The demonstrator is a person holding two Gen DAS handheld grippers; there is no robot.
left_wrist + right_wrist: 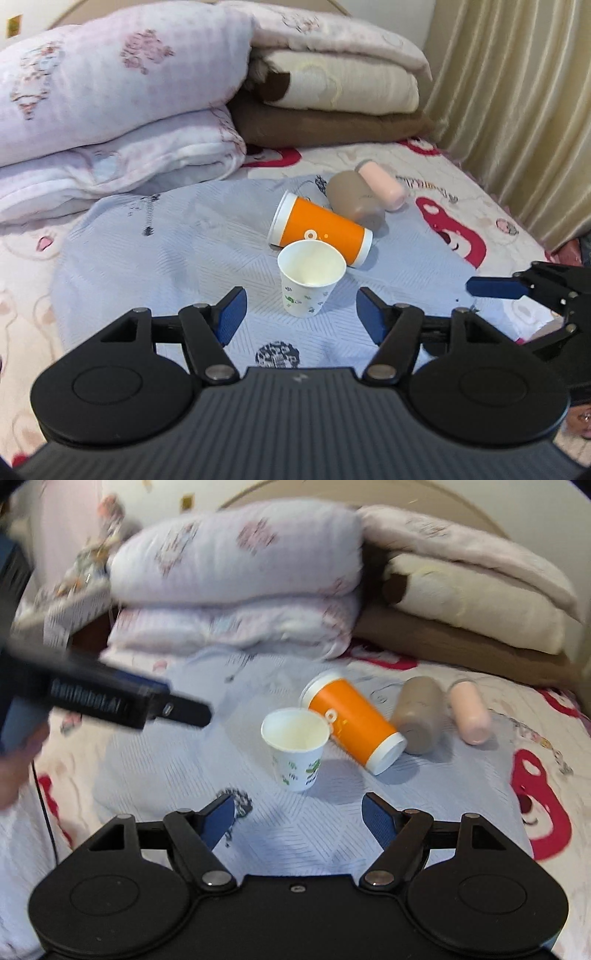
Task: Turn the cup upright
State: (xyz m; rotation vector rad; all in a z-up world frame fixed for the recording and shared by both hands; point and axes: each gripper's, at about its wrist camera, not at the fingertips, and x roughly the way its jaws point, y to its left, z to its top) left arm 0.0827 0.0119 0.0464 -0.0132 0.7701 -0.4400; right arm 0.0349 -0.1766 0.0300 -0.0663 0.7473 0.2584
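Note:
A small white paper cup (309, 282) with a green leaf print stands upright, mouth up, on a light blue cloth (166, 251). It also shows in the right wrist view (297, 751). My left gripper (299, 314) is open and empty, its blue pads just short of the cup on either side. My right gripper (299, 818) is open and empty, a little nearer than the cup. An orange cup (321, 230) with white ends lies on its side right behind the paper cup, and shows in the right wrist view (351, 725).
A brown cup (356, 201) and a pink cup (382, 182) lie on their sides behind the orange one. Folded quilts (122, 110) and blankets (332, 96) are stacked at the back of the bed. A curtain (517, 92) hangs on the right.

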